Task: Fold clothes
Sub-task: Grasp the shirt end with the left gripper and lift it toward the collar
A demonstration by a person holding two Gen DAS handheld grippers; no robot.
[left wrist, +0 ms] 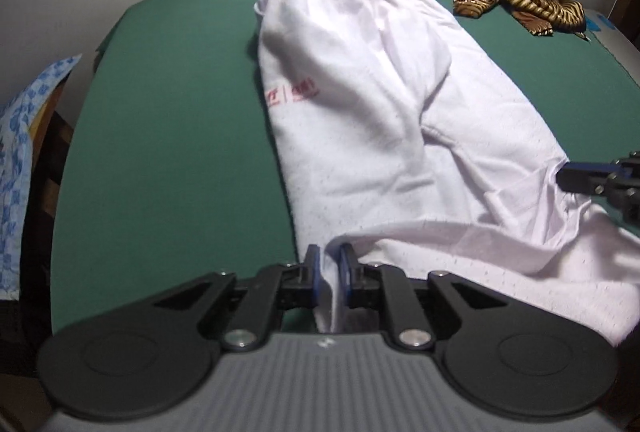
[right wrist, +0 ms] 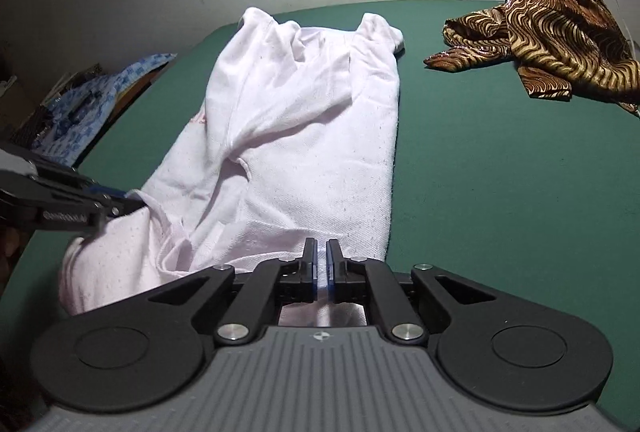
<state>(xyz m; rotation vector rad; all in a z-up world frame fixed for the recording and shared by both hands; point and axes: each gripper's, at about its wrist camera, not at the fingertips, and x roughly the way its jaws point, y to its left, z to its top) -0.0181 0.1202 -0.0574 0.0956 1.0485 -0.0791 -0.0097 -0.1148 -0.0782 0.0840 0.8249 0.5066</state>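
Both grippers, left (left wrist: 328, 264) and right (right wrist: 322, 258), fingers clamped on white shirt (left wrist: 360, 104) hem; fold half-made, patterned cloth (right wrist: 552, 32) beyond untouched.

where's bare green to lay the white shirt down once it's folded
Free: the wide green cloth surface left of the white mesh shirt, up to the blue patterned fabric; also the stretch right of the shirt, below the brown and gold swirl-print cloth. Crowded: the near edge, where the left gripper and right gripper pinch the hem.
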